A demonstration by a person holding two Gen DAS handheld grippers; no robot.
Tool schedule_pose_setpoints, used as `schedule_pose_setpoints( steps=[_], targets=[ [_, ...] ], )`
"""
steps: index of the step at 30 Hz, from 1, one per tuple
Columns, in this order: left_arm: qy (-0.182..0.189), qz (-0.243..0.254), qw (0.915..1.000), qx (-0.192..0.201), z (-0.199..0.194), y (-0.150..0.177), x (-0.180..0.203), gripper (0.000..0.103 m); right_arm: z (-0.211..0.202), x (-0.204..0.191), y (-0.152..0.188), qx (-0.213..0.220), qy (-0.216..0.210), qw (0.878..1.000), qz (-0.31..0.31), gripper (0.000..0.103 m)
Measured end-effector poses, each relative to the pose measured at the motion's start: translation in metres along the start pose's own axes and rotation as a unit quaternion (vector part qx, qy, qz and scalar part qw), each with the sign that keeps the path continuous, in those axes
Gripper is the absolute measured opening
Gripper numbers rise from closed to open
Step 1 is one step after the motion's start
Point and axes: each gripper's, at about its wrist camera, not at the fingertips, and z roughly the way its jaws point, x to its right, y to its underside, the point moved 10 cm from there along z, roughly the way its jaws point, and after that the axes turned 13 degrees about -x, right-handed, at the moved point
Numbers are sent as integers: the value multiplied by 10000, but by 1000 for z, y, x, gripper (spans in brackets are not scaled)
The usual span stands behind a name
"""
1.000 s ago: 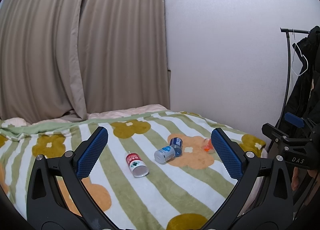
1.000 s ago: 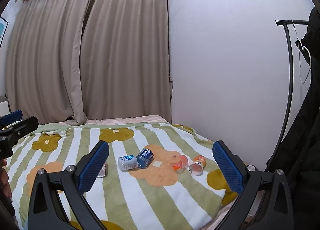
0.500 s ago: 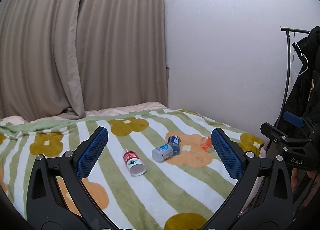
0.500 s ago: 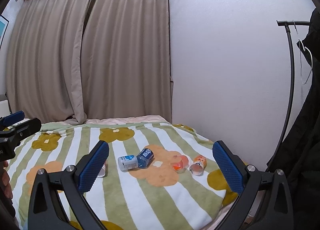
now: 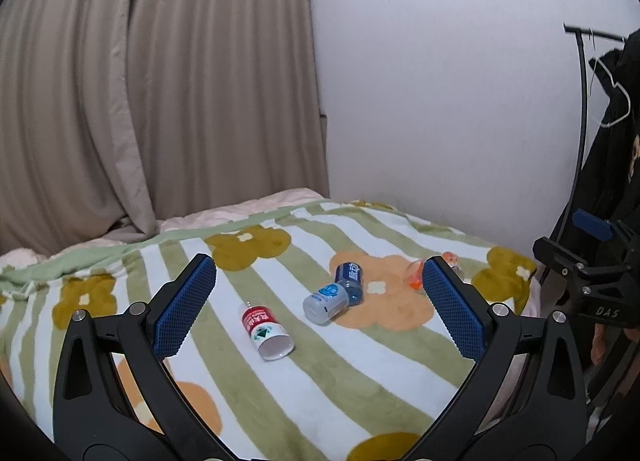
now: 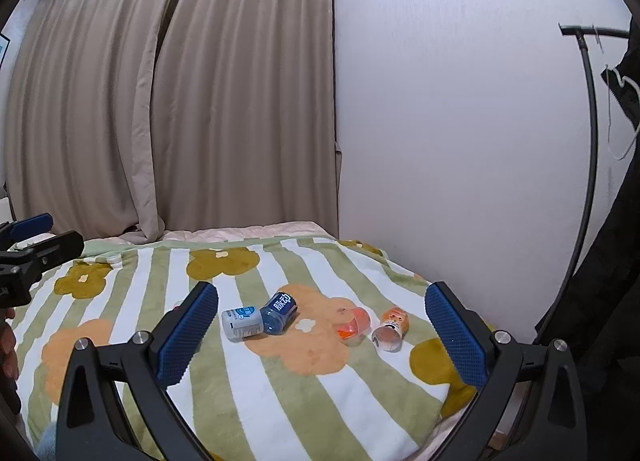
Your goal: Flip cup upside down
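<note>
Several small cups lie on their sides on a striped flower blanket (image 5: 360,373). A red-and-white cup (image 5: 265,329) lies nearest my left gripper (image 5: 320,305), which is open and empty, held back from it. A white-blue cup (image 6: 242,323) and a dark blue cup (image 6: 280,311) touch each other mid-bed; they also show in the left wrist view (image 5: 326,301). An orange translucent cup (image 6: 352,325) and an orange printed cup (image 6: 391,328) lie to the right. My right gripper (image 6: 320,325) is open and empty, short of them.
The bed's blanket (image 6: 280,381) ends at a white wall (image 6: 440,141) on the right and beige curtains (image 6: 160,101) behind. A coat rack (image 6: 588,101) with dark clothes stands at the right. The left gripper (image 6: 32,253) shows at the right view's left edge.
Both views have shifted slightly; the cups sit a little lower and nearer in the left wrist view. No cup has moved, and both grippers stay open.
</note>
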Motion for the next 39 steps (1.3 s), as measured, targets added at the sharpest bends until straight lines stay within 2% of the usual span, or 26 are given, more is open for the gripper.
schedule_pose_setpoints(
  steps=[3,6,10,14,16,21,24,28,31,34,37,39],
  targets=[
    [115,216,9996,-171,24,-6,-2,103,17,1,2,-93,-60,9999,9,103],
    [412,553,9961,-543,65,-13,-2,103,40,-3,8,-256,-121,9996,-21,103],
    [829,1066,9832,-1230,134,-10,0,103,77,-12,22,-535,-276,9982,-23,103],
    [1087,1628,9558,-2196,214,19,5,103,117,-23,43,-931,-340,9950,-75,103],
    [1095,1791,9450,-2507,245,33,5,103,132,-27,52,-1052,-389,9937,-65,103],
    [1403,2000,9106,-3334,313,68,13,100,158,-28,70,-1263,-362,9913,-63,103],
    [1452,2229,8900,-3704,335,86,18,97,167,-23,78,-1366,-330,9901,-57,103],
    [1324,2487,8703,-4040,358,100,20,97,178,-20,91,-1505,-305,9881,-31,103],
    [1295,2442,8639,-4210,370,104,19,97,183,-19,97,-1603,-298,9866,11,103],
    [1305,2347,8577,-4384,379,108,20,84,186,-17,101,-1654,-309,9857,66,103],
    [1242,2281,8515,-4555,387,114,22,65,187,-16,102,-1655,-328,9856,91,103],
    [1172,2274,8482,-4638,389,118,20,63,185,-16,101,-1641,-327,9859,91,103]
  ],
)
